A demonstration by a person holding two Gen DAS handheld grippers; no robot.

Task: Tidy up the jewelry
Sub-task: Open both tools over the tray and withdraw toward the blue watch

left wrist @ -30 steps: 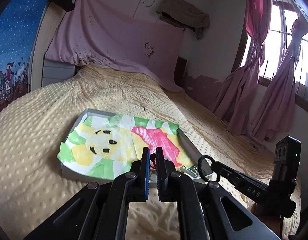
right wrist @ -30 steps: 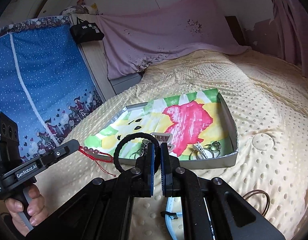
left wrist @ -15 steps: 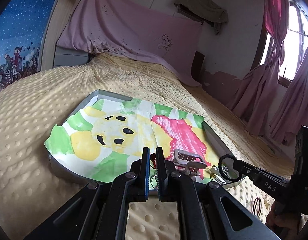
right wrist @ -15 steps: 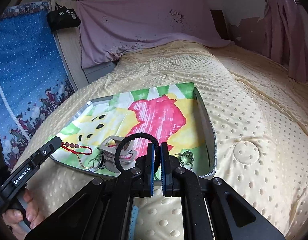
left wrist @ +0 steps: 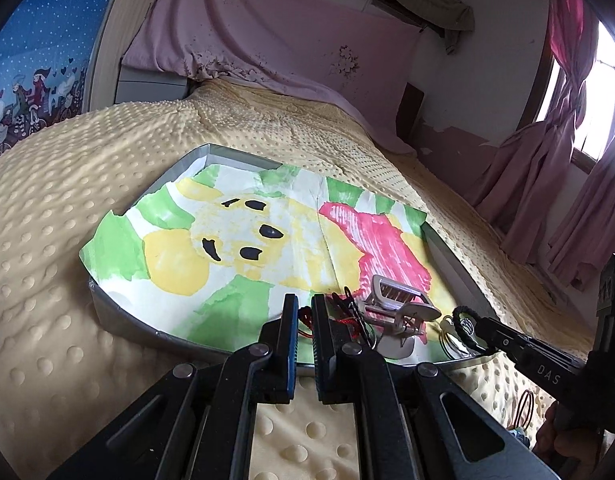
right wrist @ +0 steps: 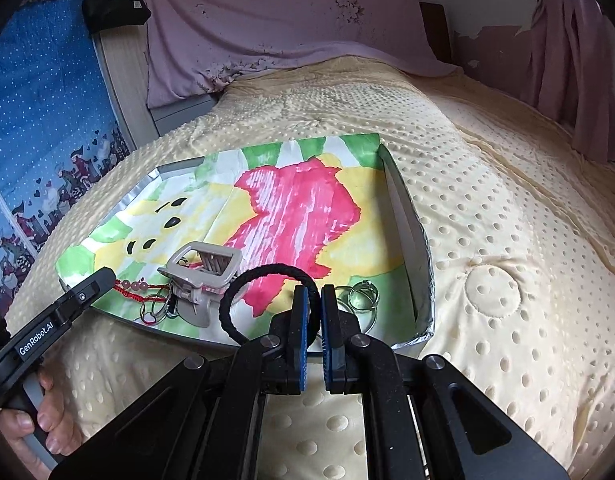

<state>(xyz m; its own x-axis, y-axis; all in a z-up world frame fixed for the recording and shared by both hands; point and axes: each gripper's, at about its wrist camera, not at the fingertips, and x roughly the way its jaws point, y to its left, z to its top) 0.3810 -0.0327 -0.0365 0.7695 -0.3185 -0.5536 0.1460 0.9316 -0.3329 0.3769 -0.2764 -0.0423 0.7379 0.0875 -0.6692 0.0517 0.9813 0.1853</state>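
Note:
A grey tray [left wrist: 119,312] [right wrist: 421,276] lined with a painted paper lies on the bed. My left gripper [left wrist: 304,316] is shut on a red beaded string bracelet [right wrist: 133,288] over the tray's near edge. My right gripper [right wrist: 312,304] is shut on a black hair tie [right wrist: 243,280], which also shows in the left wrist view [left wrist: 461,326]. A beige claw clip [right wrist: 203,276] [left wrist: 399,308] and metal rings [right wrist: 361,300] lie in the tray's near part.
The yellow dotted blanket [right wrist: 507,240] covers the bed around the tray. A thin brown bangle [left wrist: 525,410] lies on the blanket at the right. Pink curtains [left wrist: 563,184] hang at the right, a purple sheet [left wrist: 267,40] at the headboard.
Both grippers have moved forward and down toward the tray's near edge. The bracelet and the hair tie now hang over the tray near the claw clip.

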